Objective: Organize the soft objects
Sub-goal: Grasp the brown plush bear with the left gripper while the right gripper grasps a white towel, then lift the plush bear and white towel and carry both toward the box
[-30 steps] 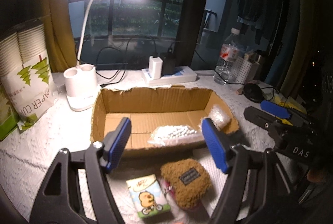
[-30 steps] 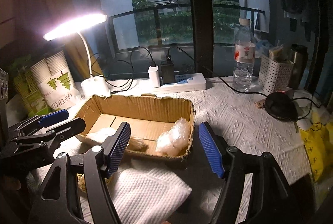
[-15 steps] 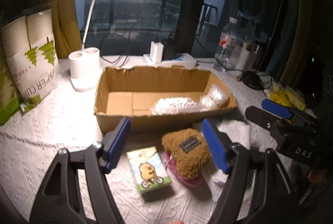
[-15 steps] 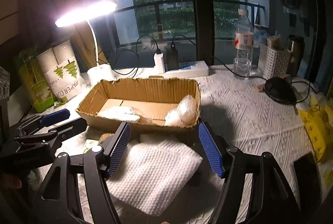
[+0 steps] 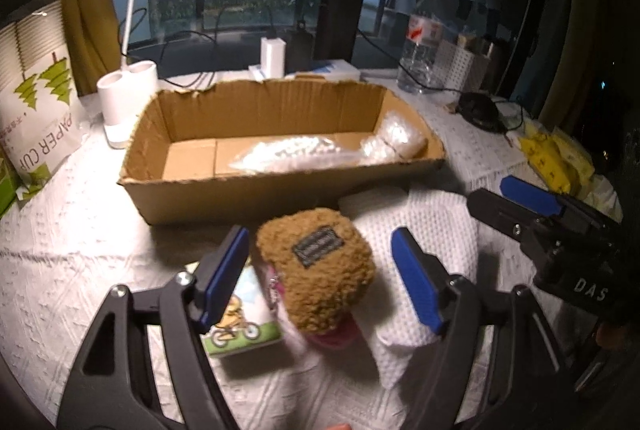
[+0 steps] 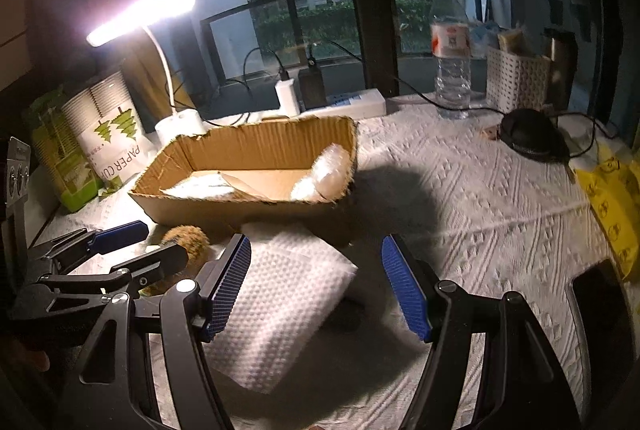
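A brown plush pouch (image 5: 318, 272) lies on the table in front of a cardboard box (image 5: 256, 196). My left gripper (image 5: 320, 280) is open with its jaws on either side of the pouch, not touching it. A tissue pack (image 5: 240, 318) with a cartoon print lies left of the pouch. A folded white towel (image 6: 276, 304) lies right of it, under my open right gripper (image 6: 316, 286). The box (image 6: 224, 206) holds two clear bags of white pellets (image 5: 288, 154) (image 6: 324, 174).
A desk lamp (image 6: 176, 120), a sleeve of paper cups (image 5: 38, 98), a power strip (image 6: 356, 104), a water bottle (image 6: 450, 58), a white basket (image 6: 518, 82), a black mouse-like object (image 6: 532, 136) and a yellow bag (image 6: 614, 198) stand around the table's edges.
Both grippers have dropped lower and moved back from the box. My left gripper now straddles the brown pouch. My right gripper now hangs over the white towel.
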A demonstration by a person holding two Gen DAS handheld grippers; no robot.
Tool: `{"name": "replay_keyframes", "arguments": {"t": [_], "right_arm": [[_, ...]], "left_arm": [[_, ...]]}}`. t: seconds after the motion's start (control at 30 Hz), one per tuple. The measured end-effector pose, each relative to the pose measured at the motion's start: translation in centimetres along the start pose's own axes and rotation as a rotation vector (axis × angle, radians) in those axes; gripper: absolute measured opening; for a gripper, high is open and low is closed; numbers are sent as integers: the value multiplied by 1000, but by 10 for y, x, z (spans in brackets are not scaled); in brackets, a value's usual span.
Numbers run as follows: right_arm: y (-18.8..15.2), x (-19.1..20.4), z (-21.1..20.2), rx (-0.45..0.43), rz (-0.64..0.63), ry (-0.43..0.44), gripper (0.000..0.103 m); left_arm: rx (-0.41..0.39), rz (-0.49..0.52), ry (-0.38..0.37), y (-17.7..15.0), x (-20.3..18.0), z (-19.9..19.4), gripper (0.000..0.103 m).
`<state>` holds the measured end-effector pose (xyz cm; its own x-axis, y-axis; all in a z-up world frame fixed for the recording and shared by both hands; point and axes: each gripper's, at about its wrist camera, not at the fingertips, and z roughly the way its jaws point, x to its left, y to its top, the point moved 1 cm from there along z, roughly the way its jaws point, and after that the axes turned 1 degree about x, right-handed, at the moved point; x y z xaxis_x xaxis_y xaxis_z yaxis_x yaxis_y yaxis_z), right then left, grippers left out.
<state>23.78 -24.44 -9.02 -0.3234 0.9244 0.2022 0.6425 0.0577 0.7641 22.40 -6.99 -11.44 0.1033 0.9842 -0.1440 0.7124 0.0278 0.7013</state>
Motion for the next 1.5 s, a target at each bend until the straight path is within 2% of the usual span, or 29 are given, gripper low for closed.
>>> {"name": "replay_keyframes", "arguments": {"t": [0.3,0.47,0.53,0.6,0.63,0.73,0.83,0.87,0.97,1.2,1.5], "right_arm": [[-15,-7,17,62,11,35,71],[-17,0,24,78,-8,50,71],[-18,5,26,82,-24,55,71],[-19,10,27,86,-40,60,67],[-19,13,28,87,-53,59,65],[-21,21,30,96,-86,49,52],[-22,27,30,101,-126,41,31],[-22,28,30,101,-133,37,16],[-20,30,22,81,-145,36,10],[-7,33,-2,14,-151,20,10],[-10,41,-3,35,-164,1,10]], "left_arm": [[68,-23,32,-6,5,19,75],[54,-3,27,-7,4,18,74],[54,0,19,-7,4,18,67],[61,4,19,-8,5,18,57],[62,6,17,-8,5,18,56],[54,10,6,-8,5,16,52],[44,13,-4,-8,6,12,50],[39,13,-7,-8,7,11,49],[21,11,-7,-8,10,5,47],[-21,4,-18,-5,17,-12,47],[-60,-6,-33,-6,25,-31,47]]}}
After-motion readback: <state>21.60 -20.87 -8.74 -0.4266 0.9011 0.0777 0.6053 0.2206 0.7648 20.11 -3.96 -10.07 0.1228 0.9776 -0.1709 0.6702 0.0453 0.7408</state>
